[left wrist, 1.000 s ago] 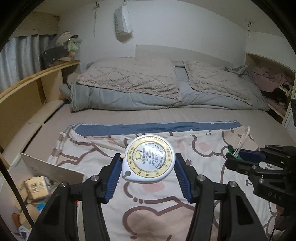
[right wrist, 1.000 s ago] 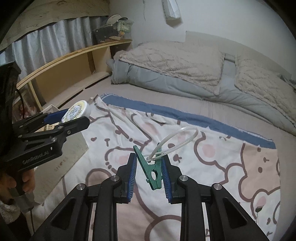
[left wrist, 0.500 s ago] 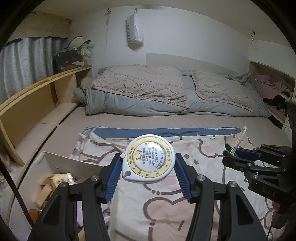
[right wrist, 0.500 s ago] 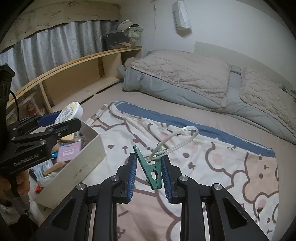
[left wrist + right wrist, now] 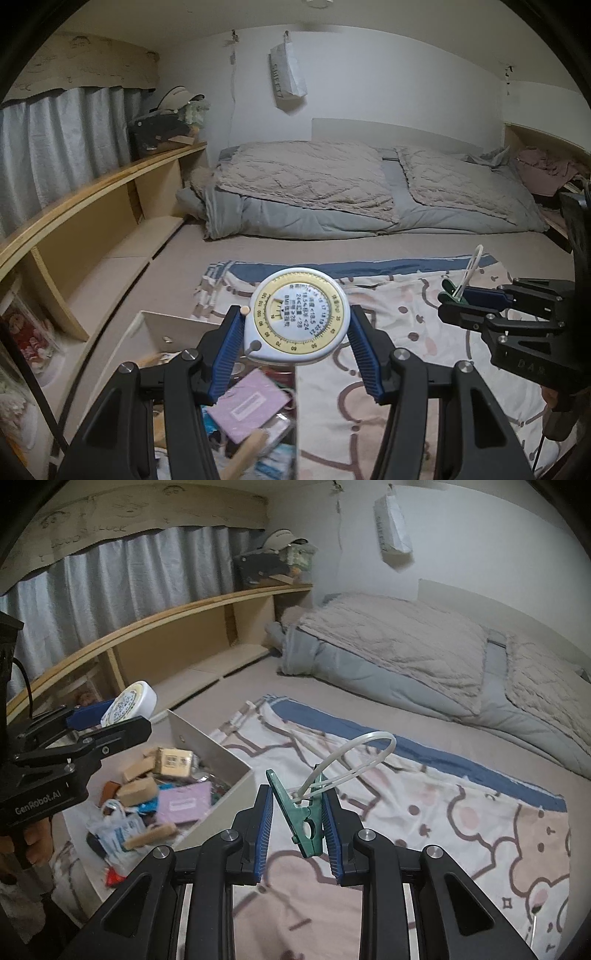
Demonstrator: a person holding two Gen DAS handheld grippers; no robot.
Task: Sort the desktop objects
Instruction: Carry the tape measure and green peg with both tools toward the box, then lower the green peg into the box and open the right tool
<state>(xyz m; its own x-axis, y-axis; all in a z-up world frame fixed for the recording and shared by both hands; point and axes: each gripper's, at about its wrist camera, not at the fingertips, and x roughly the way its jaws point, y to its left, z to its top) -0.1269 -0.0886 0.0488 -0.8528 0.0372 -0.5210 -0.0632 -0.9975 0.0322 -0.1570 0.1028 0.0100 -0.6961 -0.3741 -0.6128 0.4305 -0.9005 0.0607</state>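
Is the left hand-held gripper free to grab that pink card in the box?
Probably not yet: the left hand-held gripper is shut on the round tape measure, though the pink card lies uncovered.

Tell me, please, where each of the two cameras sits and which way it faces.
Left wrist: on the left claw, looking forward and down past its round tape measure at the open box and bed; the right claw shows at right.
Right wrist: on the right claw, looking across the patterned blanket past its green clothespin; the left claw and a hand show at left.
Shared: both claws, box, blanket, grey duvet, wooden shelf.
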